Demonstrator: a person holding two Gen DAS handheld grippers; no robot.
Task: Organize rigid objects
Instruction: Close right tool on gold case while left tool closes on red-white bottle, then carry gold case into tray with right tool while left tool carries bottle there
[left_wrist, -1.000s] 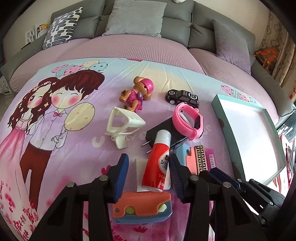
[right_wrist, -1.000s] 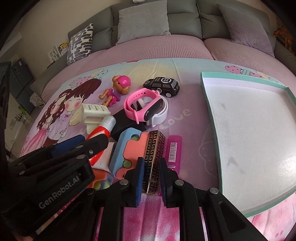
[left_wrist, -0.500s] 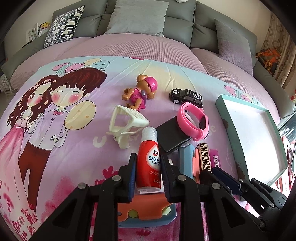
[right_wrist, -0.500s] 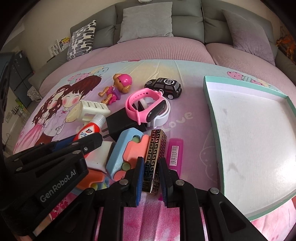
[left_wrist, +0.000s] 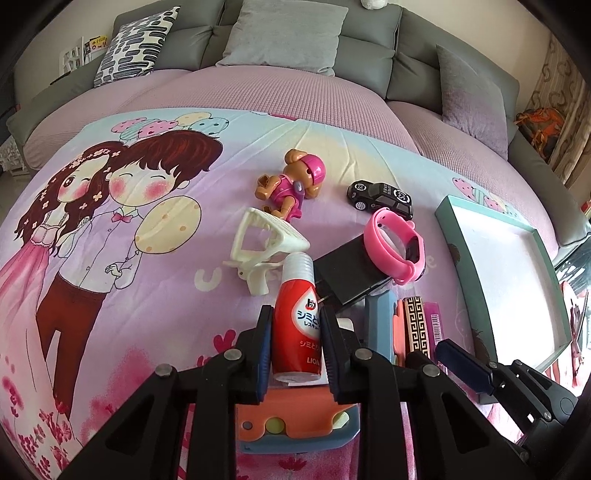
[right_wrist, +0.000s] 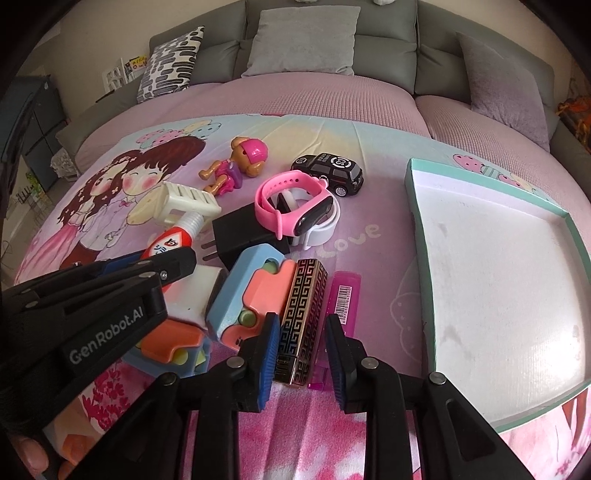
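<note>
My left tongs (left_wrist: 295, 347) are clenched on the red squeeze tube with the white ribbed cap (left_wrist: 297, 314); both blue pads press its sides, and its cap points away from me toward the cream plastic clip (left_wrist: 264, 245). The tube sits above an orange-and-blue plastic toy (left_wrist: 295, 424), which lies on the cartoon-print bedsheet (left_wrist: 110, 258) directly below my left tongs.

Beyond the clip lies the brown toy puppy in a pink helmet (left_wrist: 291, 181). To the right of the tube, a black wall charger (right_wrist: 243, 232) lies flat, with a pink wristband (right_wrist: 291, 206) resting on its far edge and a white band (right_wrist: 321, 230) under the pink one. A black toy car (right_wrist: 328, 171) stands just beyond the bands.

My right tongs (right_wrist: 301, 354) are opening. The black-and-gold key-pattern rectangular case (right_wrist: 303, 317) lies between the pads; the left pad is at its side, and the right pad stands apart from it. The case rests on the sheet, touching a second orange-and-blue plastic toy (right_wrist: 247, 291) on its left and a flat magenta case with a barcode label (right_wrist: 341, 299) on its right.

At far right, the shallow teal-rimmed box with a white floor (right_wrist: 417, 206) lies on the sheet, well apart from the case.
</note>
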